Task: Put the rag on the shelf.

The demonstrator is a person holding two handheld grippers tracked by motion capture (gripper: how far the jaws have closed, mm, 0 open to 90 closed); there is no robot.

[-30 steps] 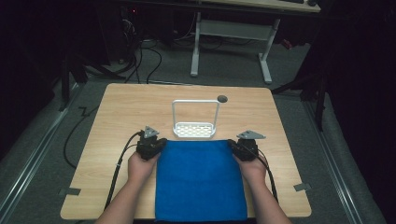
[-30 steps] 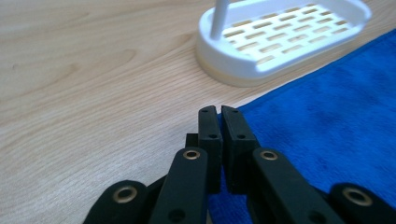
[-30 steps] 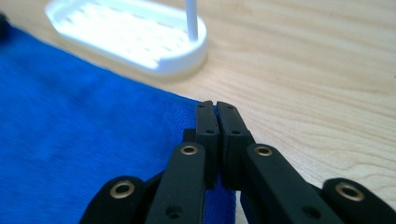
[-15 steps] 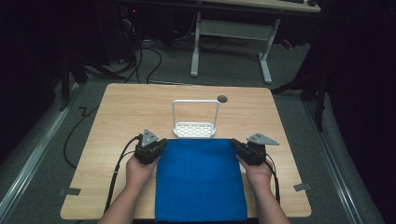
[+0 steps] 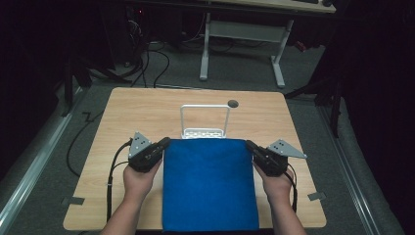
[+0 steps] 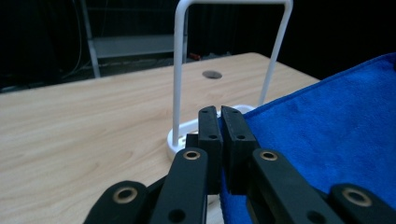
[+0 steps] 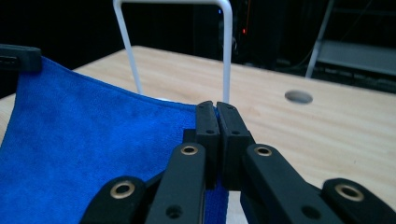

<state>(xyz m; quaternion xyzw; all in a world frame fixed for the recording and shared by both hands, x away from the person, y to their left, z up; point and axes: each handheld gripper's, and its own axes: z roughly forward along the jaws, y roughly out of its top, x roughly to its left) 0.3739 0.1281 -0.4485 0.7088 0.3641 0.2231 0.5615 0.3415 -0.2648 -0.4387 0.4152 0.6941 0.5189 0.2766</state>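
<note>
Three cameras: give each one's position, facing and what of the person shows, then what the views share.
High view: above the person's side, looking forward and down on the table; both forearms, left gripper, right gripper.
Left gripper view: rides the left gripper, facing the white rack.
Right gripper view: rides the right gripper, facing the same rack.
Shared: the blue cloth, each far corner pinched by shut jaws.

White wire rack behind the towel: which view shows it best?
The high view: the white rack stands whole, arch and perforated base, just beyond the blue towel. The left gripper view cuts off nothing but its base's far side behind the towel; the right gripper view gives the arch alone.
</note>
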